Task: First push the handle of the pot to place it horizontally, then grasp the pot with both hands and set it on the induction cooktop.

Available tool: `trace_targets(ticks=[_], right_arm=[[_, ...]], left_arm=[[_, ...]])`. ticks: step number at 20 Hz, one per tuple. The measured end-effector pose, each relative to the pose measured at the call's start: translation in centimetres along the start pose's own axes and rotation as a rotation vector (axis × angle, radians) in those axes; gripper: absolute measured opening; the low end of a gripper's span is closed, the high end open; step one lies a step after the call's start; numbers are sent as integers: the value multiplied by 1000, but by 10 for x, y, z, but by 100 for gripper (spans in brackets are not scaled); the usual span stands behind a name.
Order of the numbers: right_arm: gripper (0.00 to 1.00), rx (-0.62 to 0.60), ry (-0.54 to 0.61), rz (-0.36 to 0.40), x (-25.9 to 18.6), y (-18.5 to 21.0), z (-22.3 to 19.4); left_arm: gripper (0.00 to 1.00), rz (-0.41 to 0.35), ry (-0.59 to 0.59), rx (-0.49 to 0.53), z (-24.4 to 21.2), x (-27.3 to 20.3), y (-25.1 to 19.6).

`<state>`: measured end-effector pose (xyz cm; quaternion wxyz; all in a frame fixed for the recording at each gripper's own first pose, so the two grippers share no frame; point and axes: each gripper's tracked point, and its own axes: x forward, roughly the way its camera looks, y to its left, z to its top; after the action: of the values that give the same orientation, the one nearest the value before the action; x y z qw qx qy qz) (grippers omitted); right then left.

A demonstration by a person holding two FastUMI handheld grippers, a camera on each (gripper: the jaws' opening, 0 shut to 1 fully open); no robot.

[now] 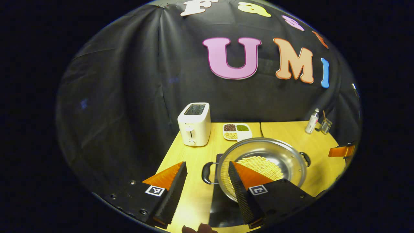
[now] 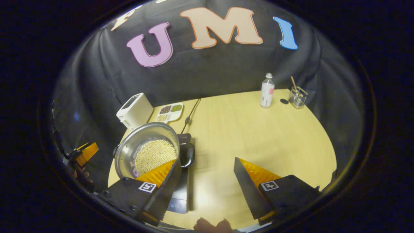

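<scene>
Both grippers gape: pot (image 1: 262, 161) already sits on cooktop (image 2: 181, 194); left gripper (image 1: 207, 181) straddles its lower-center handle (image 1: 207, 173).

Mock kitchen booth; toaster (image 1: 194, 124), induction cooktop (image 2: 182, 181), black cloth wall (image 1: 129, 97)

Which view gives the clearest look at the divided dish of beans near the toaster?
The left gripper view: the divided dish faces the camera beside the toaster, just behind the pot, and its separate compartments are easy to tell apart. In the right gripper view the same dish is smaller, tilted and farther off.
</scene>
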<state>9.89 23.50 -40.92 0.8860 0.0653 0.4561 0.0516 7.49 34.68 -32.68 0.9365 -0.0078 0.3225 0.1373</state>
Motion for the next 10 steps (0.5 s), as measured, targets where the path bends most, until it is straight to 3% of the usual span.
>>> trace_targets(ticks=[2,3,4,5,6,7,10], right_arm=[[99,-43,-58,5,-28,-23,5],[93,-50,-88,14,-40,-30,7],[98,-52,-110,26,-52,-36,9],[94,-52,-130,40,-65,-42,11],[98,-51,-151,49,-78,-49,15],[93,-47,-171,55,-91,-57,19],[92,-20,-247,55,-127,-81,39]], left_arm=[[82,-8,-8,-62,-1,-31,-28],[82,-16,-16,-87,1,-46,-43],[82,-19,-21,-99,1,-60,-55],[83,-12,-26,-102,2,-74,-65],[84,-10,-40,-104,6,-89,-75],[84,-18,-60,-106,15,-102,-89],[84,-58,-145,-86,48,-137,-130]])
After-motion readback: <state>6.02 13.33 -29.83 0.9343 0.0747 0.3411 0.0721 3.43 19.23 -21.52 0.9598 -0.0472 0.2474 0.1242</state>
